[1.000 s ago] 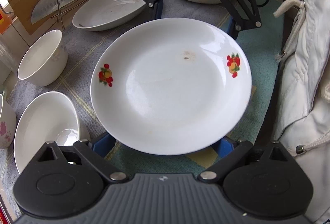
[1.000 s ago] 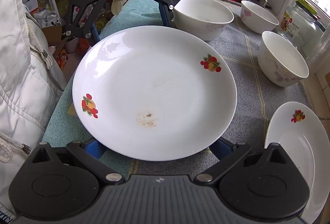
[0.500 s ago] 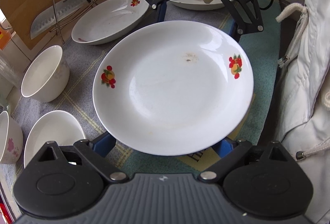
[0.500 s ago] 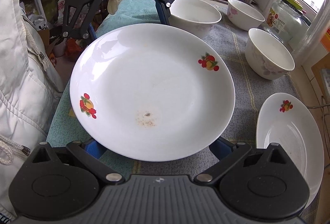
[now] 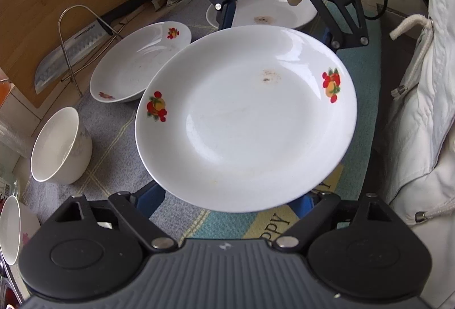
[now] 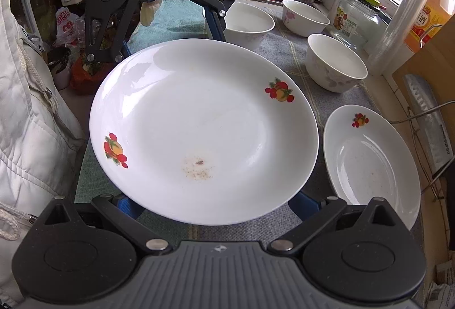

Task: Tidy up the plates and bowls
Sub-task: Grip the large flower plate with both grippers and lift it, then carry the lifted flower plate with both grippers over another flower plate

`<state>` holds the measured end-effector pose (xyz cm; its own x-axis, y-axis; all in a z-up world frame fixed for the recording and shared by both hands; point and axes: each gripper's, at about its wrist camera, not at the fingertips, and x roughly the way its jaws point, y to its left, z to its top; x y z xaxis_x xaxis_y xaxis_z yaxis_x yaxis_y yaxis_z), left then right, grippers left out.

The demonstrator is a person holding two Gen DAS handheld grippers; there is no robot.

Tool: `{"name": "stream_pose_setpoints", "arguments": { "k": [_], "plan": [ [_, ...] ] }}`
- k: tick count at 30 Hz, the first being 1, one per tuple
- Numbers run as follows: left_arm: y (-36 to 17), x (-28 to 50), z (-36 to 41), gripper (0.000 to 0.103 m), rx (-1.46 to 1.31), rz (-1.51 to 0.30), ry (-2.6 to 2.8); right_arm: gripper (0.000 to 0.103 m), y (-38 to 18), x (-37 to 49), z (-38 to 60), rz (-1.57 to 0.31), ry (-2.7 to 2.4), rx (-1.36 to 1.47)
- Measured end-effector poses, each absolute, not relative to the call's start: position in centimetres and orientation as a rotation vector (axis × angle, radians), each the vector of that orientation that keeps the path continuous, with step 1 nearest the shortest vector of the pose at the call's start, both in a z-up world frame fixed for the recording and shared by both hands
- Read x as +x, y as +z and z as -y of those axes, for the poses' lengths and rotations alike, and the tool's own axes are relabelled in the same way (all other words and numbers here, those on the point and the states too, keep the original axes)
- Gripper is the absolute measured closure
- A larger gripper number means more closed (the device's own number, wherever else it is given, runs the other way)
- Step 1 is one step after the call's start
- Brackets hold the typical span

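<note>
Since a second ago the held plate point(image 5: 247, 121) has risen off the cloth point(image 5: 108, 121) and travelled toward the other plates, which now show larger around it.

Nearest to you, the left gripper point(image 5: 227, 201) has its jaws standing wide. They have just been closing a little, and the two blue fingers pass under the near rim. The plate seems to lie on them and not to be pinched between them (the tips are hidden, so I cannot be sure). The right gripper point(image 6: 216, 206) does the same at the opposite rim, wide, with its fingers under the plate. So you carry the plate between both hands, nearly level, above the cloth and touching nothing else.

Beyond it, the fruit-pattern plate point(image 5: 136, 64) rests on the cloth, apart from the held one. It lies to the left in the left wrist view and close beside the right gripper in the right wrist view. I judge your right hand is the nearer one. A stained plate point(image 5: 270, 16) sits farther off, behind the right gripper. A bowl point(image 5: 57, 146) stands at the side, well clear.

If you stack on the fruit-pattern plate, the move goes sideways, with the right hand leading.
</note>
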<state>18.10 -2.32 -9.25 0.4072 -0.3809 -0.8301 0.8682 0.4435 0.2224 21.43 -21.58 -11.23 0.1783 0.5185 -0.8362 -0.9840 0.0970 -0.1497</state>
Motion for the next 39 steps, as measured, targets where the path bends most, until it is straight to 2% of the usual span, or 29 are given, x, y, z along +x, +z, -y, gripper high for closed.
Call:
{"name": "stream_pose_setpoints", "arguments": {
  "k": [20, 39],
  "plan": [
    [-8.3, 20.7, 5.7, 0.013, 0.812, -0.669, -1.026, 0.0, -9.8, 19.8, 25.2, -0.735, 1.02, -0.794],
    [-8.1, 24.0, 14.0, 0.013, 0.842, -0.631, -1.041, 0.0, -9.0, 21.7, 34.1, -0.734, 0.957, -0.746]
  ]
}}
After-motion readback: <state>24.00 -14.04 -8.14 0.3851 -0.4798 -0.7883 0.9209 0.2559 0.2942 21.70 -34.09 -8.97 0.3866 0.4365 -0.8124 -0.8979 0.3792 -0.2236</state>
